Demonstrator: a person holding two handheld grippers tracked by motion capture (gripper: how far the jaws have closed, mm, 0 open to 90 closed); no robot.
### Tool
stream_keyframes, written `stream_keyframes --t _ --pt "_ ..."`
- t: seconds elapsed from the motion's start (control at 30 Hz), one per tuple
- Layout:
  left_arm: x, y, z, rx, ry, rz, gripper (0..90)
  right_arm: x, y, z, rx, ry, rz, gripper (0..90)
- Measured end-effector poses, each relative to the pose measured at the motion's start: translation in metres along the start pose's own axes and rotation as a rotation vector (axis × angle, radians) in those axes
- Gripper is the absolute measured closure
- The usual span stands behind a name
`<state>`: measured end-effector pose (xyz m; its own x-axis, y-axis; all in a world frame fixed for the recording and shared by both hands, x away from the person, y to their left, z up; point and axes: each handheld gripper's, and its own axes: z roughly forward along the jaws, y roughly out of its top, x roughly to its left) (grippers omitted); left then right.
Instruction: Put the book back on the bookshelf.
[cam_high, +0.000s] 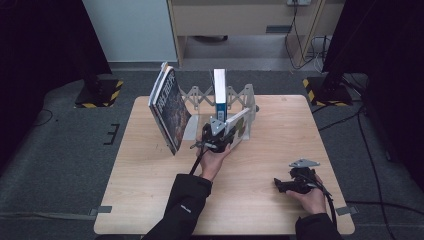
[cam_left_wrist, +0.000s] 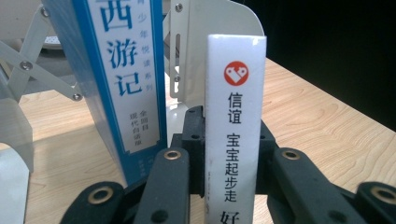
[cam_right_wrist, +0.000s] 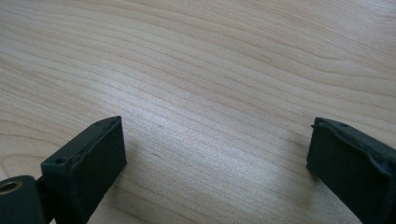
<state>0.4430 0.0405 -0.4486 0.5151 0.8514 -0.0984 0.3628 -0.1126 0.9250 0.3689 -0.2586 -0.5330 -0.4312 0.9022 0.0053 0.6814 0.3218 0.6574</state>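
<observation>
The left tool (cam_high: 223, 136) pinches a thin white book (cam_left_wrist: 235, 126) by its lower end, with a black jaw pressed against each side of it. In the left gripper view the white book stands upright, its spine with a red badge and dark lettering facing the camera, just beside a taller blue-and-white book (cam_left_wrist: 122, 79) that stands in the white metal book rack (cam_left_wrist: 212, 18). In the high view the rack (cam_high: 240, 96) sits at the far middle of the wooden counter (cam_high: 150, 200), and a large dark-covered book (cam_high: 170, 107) leans at its left end, tilted. The right tool (cam_high: 291, 184) rests low over the near right part of the counter, well apart from the rack; its jaws are spread wide over bare wood (cam_right_wrist: 210, 70), with nothing between them.
</observation>
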Motion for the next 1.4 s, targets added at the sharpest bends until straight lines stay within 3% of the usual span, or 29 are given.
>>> stream_keyframes --t 0.43,0.8,1.03,1.2,1.3,1.4 --pt "-0.005 -0.025 -0.007 0.034 0.013 0.03 73.6 0.001 0.0 0.0 0.001 0.004 -0.005 4.4" --pt "-0.013 -0.051 0.004 0.1 0.027 0.042 73.1 0.002 0.0 0.0 0.001 0.008 -0.001 4.0" --pt "-0.014 -0.054 0.007 0.071 0.005 0.06 71.4 0.003 0.0 0.001 0.002 0.01 -0.001 3.8" --pt "-0.01 -0.062 -0.001 0.076 -0.005 0.081 63.1 0.003 0.0 0.001 0.002 0.01 -0.002 3.8" --pt "-0.005 -0.068 -0.01 0.072 -0.017 0.069 63.4 0.003 0.0 0.001 0.002 0.01 -0.001 3.8" --pt "-0.005 -0.069 -0.014 0.078 -0.008 0.063 70.0 0.003 0.0 0.001 0.0 0.009 -0.003 3.8"
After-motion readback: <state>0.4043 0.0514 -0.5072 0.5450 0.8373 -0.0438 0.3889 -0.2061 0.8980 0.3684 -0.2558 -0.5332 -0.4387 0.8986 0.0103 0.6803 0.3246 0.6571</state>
